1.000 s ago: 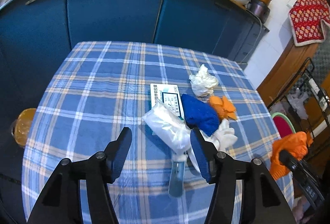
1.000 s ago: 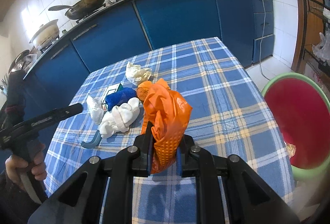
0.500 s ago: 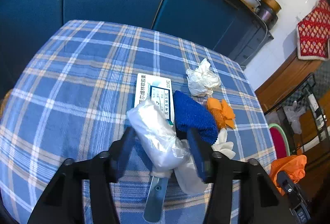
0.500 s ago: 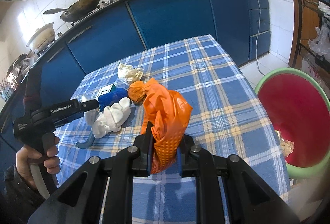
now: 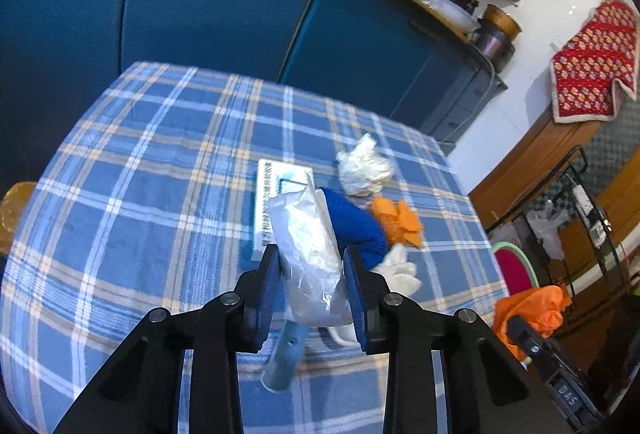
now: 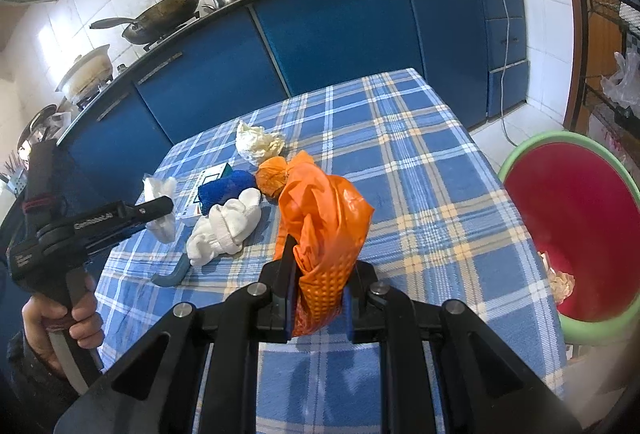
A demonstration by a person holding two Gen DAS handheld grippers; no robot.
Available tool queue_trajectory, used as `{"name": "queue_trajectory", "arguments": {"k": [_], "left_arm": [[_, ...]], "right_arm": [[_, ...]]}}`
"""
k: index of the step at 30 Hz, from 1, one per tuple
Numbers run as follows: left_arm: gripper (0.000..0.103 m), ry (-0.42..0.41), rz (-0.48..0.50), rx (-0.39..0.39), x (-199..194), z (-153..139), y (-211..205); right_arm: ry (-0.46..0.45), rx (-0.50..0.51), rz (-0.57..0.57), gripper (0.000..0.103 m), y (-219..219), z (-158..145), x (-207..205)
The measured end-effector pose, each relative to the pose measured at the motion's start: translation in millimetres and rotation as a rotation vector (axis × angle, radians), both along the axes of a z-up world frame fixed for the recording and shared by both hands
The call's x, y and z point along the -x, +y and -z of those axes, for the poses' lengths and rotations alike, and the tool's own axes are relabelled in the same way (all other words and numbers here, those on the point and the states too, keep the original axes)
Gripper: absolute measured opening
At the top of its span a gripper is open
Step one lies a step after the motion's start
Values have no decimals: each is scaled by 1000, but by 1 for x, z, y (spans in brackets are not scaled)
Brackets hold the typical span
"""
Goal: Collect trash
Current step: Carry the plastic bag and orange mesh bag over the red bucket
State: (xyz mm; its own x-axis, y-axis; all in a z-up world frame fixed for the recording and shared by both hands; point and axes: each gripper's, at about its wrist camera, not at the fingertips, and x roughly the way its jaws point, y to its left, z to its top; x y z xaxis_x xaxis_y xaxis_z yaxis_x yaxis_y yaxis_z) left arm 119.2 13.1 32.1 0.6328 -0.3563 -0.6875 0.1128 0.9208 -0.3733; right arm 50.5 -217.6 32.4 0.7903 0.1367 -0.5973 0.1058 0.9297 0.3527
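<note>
Closing now, the jaws of my left gripper (image 5: 310, 284) have a crinkled clear plastic bag (image 5: 308, 246) between them, both pads against its sides. That bag sits over the checked tabletop (image 5: 132, 194), just in front of a printed white box (image 5: 274, 190). Right of the box lie a blue cloth (image 5: 354, 224), an orange wad (image 5: 398, 220) and crumpled white paper (image 5: 364, 168). My right gripper (image 6: 320, 304) pinches an orange plastic bag (image 6: 326, 230) upright, its jaws pressed against it. Beyond the tabletop's right edge stands a red basin (image 6: 572, 218).
</note>
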Motion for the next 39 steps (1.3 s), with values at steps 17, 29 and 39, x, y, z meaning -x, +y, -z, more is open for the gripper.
{"name": "queue_trajectory", "arguments": {"k": [17,29,39], "left_arm": [[33,-71,164,-67,31,-32,-62],[33,-63,285,-127,40,-30,-127],[33,-60,381,-170,44,-28,-183]], "right_arm": [[-28,25,36,20,-16,-15,22],[8,54,131,20,-59,-18,46],[11,42,190,20,-94,-12,63]]}}
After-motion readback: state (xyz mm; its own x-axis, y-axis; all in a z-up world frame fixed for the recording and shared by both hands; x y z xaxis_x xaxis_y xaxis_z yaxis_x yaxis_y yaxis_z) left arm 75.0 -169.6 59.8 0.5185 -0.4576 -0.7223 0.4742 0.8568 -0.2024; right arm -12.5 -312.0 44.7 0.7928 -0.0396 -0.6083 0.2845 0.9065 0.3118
